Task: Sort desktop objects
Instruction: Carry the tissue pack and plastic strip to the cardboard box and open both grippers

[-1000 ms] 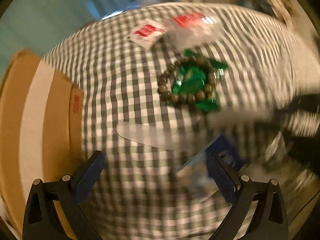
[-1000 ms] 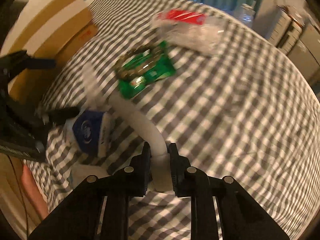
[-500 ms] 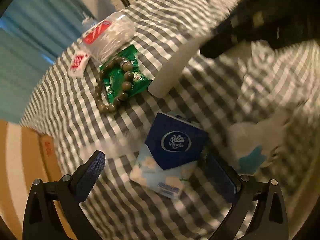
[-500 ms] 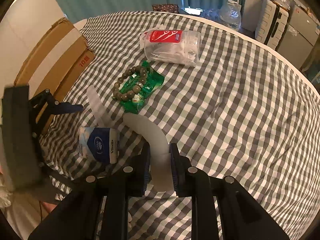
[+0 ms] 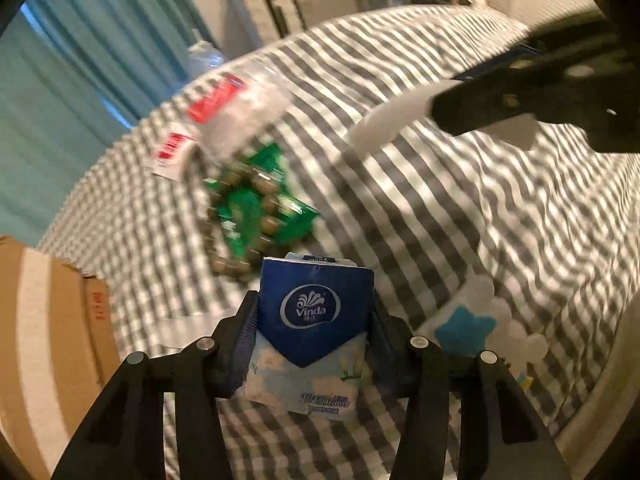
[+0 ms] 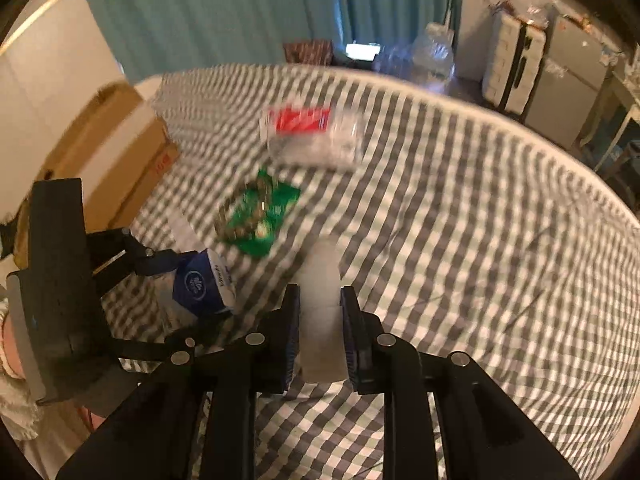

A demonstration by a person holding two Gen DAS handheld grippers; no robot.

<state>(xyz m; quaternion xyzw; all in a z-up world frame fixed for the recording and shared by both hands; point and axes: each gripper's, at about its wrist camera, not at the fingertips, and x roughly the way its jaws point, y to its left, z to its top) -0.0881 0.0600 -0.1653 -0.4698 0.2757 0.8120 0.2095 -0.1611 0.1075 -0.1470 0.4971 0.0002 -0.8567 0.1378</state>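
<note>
My left gripper (image 5: 314, 320) is shut on a blue Vinda tissue pack (image 5: 312, 320) and holds it just above the checked cloth; it also shows in the right wrist view (image 6: 202, 286). My right gripper (image 6: 320, 320) is shut on a white curved plastic piece (image 6: 320, 312), which reaches out over the cloth; the piece also shows in the left wrist view (image 5: 396, 118). A green packet with a bead bracelet on it (image 5: 256, 208) lies beyond the tissue pack. A clear bag with a red label (image 6: 312, 136) lies further back.
A cardboard box (image 5: 44, 344) stands at the left table edge. A small white and red sachet (image 5: 172, 154) lies near the clear bag. A white packet with a blue star (image 5: 476, 328) lies at the right, near the table's edge. Suitcases stand beyond the table (image 6: 516, 64).
My left gripper has closed on the tissue pack and lifted it slightly. My right gripper still holds the white piece and has tipped up, looking further across the table.
</note>
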